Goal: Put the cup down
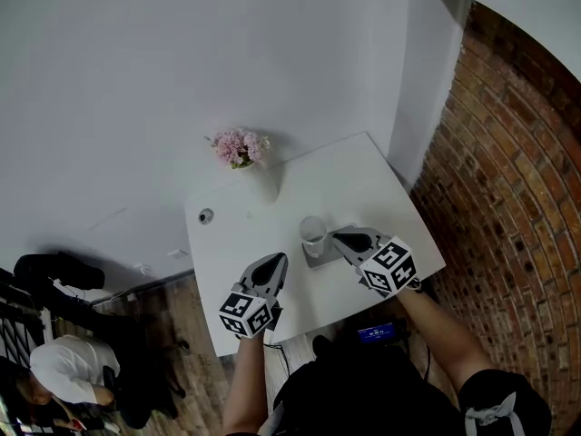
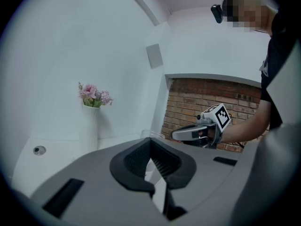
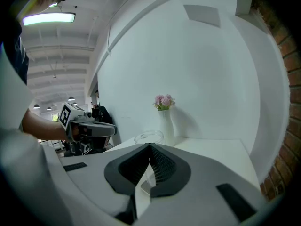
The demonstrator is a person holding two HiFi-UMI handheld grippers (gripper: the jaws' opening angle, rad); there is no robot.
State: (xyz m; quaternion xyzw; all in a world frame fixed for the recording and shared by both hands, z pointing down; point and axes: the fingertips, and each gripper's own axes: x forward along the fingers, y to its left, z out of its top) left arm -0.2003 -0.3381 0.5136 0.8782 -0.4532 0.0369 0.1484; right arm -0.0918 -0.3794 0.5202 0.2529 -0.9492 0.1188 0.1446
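A clear cup stands upright on a grey square mat near the front of the white table. My left gripper is shut and empty, its tips a short way left of the cup and apart from it. My right gripper is also shut and empty, with its tips just right of the cup. In the left gripper view the jaws meet, and the cup's rim shows beyond them. In the right gripper view the closed jaws hide all of the cup but its rim.
A white vase of pink flowers stands at the table's far edge, against the white wall. A small round fitting sits in the tabletop at the left. A brick wall runs along the right. A seated person is at the lower left.
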